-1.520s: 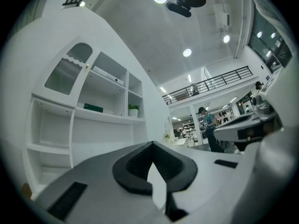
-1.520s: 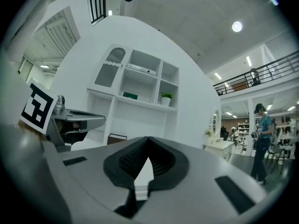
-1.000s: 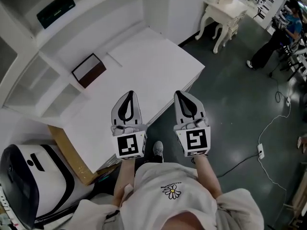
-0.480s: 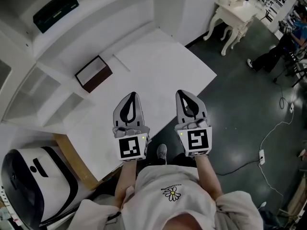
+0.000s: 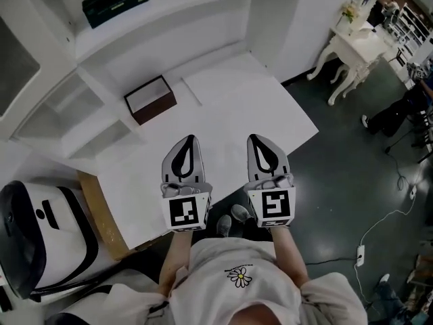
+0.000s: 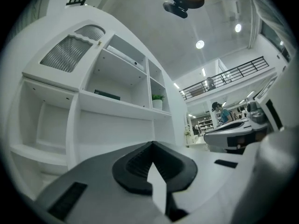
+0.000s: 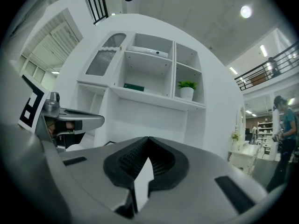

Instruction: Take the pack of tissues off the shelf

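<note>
The pack of tissues is a dark green flat pack lying on an upper shelf of the white shelf unit, far up and left of both grippers. It also shows in the right gripper view as a small green pack and in the left gripper view as a dark pack. My left gripper and right gripper are held side by side over the front edge of the white desk. Both are shut with nothing between the jaws.
A brown box with a white top sits on the desk below the shelves. A potted plant stands in a right-hand shelf compartment. A black-and-white appliance is at lower left. A white dressing table and a person are at right.
The view has moved closer to the shelf unit, which now sits more centred and lower in the picture. Both grippers stay shut, side by side, slightly further over the desk edge.
</note>
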